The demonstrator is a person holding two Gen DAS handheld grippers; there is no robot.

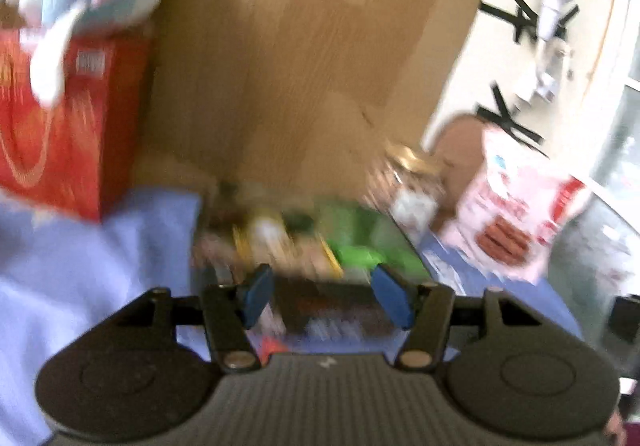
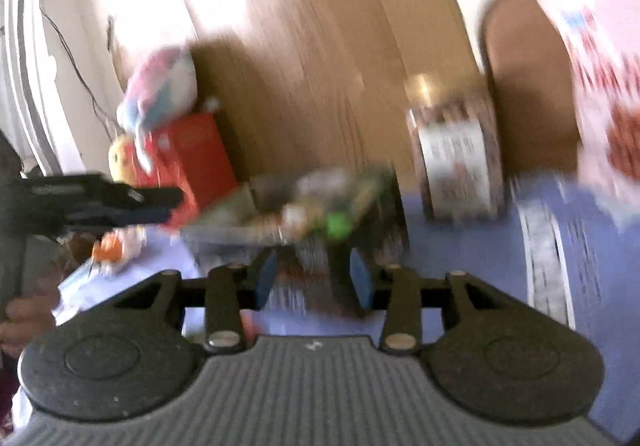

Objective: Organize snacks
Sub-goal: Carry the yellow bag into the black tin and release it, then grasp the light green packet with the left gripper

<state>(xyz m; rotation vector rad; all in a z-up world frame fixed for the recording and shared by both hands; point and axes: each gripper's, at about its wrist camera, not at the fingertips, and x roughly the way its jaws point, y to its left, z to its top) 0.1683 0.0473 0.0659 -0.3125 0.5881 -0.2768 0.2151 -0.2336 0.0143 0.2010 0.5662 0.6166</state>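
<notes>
All print too blurred to read. Snack tray (image 2: 256, 222) holds mixed packets, centre of blue-clothed bench (image 2: 460, 246). Left tongs (image 1: 326, 296) apart; right tongs (image 2: 316, 280) apart over a dark packet (image 2: 316, 286), contact unclear.

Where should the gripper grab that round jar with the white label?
Grab the jar around its straight middle, where the label wraps, coming in level from the front. It looks upright on the blue cloth, so its round sides fit between the fingers. The picture is blurry, so the lid is hard to judge.

A wooden board (image 1: 304, 46) backs the blue-covered surface (image 1: 80, 266), beside a cream wall (image 1: 472, 58)
</notes>
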